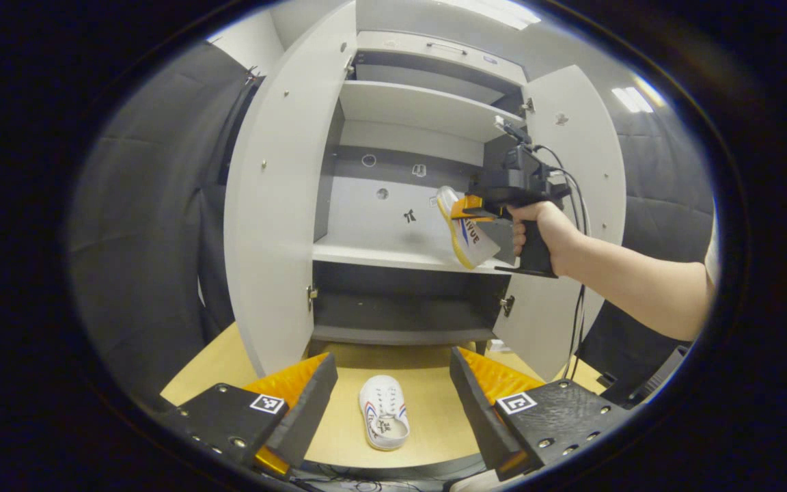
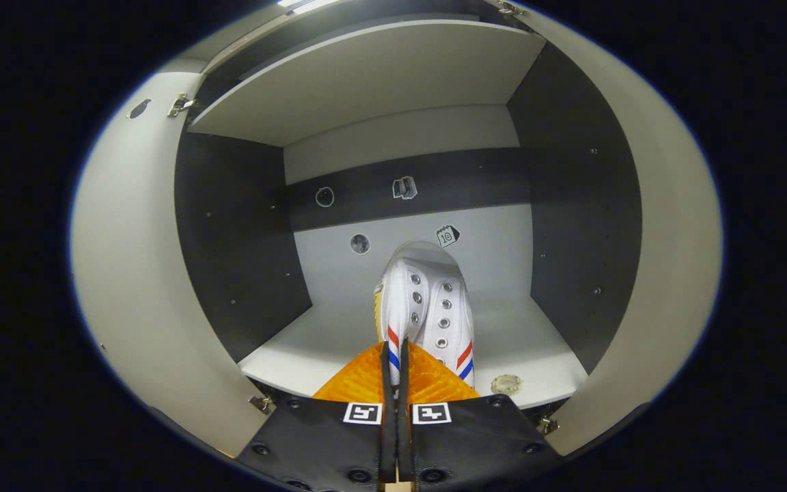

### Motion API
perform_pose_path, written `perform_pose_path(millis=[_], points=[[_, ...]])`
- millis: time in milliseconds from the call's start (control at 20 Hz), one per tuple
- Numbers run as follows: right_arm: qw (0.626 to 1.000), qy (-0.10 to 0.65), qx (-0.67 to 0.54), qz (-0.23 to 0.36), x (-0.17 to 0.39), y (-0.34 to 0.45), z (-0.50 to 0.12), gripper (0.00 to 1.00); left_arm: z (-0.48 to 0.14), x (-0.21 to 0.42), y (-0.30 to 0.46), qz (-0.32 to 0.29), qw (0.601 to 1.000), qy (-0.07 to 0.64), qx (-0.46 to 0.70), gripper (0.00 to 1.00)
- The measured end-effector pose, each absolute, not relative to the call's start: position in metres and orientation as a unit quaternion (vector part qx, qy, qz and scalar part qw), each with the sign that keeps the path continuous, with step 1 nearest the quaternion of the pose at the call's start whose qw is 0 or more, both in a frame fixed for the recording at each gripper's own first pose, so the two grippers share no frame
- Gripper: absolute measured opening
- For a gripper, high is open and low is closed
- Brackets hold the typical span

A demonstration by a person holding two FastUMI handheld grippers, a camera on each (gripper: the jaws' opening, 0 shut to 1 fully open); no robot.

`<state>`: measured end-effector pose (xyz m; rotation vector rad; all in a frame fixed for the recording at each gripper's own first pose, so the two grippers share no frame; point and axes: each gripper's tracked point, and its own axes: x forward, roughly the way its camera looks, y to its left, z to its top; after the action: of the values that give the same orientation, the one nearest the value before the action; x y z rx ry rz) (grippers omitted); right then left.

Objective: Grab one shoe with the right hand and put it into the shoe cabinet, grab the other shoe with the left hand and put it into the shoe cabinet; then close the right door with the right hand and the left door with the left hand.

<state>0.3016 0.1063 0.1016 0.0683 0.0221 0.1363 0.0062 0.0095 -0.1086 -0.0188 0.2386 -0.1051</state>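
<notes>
Here the right gripper point(image 2: 395, 383) is clamped on the side wall of a white canvas shoe with red and blue stripes point(image 2: 427, 301), holding it over the middle shelf of the open grey shoe cabinet point(image 1: 407, 256). The left gripper point(image 1: 393, 403) hangs with its fingers spread wide above the matching white shoe point(image 1: 384, 411), which lies on the pale wooden table point(image 1: 434, 424) before the cabinet.

tabletop point(image 1: 427, 417): pale wood surface at 6 o'clock in the left gripper view, running up to the foot of the shoe cabinet point(image 1: 277, 205).
on the tabletop: one white shoe point(image 1: 384, 412) with red and blue stripes, lying flat, opening up, just in front of the cabinet.
middle shelf point(image 2: 339, 348): light board at 6 o'clock in the right gripper view; a small round disc point(image 2: 506, 383) lies near its front edge at 5 o'clock.
lower shelf point(image 1: 400, 333): dark board beneath it.
</notes>
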Motion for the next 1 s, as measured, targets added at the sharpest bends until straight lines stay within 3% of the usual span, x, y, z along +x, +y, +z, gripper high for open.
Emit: perform_pose_path(millis=[350, 1000], points=[[0.998, 0.024, 0.032, 0.038, 0.362, 0.098, 0.1, 0.02, -0.106, 0.011, 0.025, -0.034, 0.992, 0.12, -0.02, 0.96], [0.995, 0.075, 0.065, 0.007, 0.413, 0.087, 0.076, 0.03, -0.11, 0.001, 0.019, -0.033, 0.989, 0.129, -0.061, 0.95]])
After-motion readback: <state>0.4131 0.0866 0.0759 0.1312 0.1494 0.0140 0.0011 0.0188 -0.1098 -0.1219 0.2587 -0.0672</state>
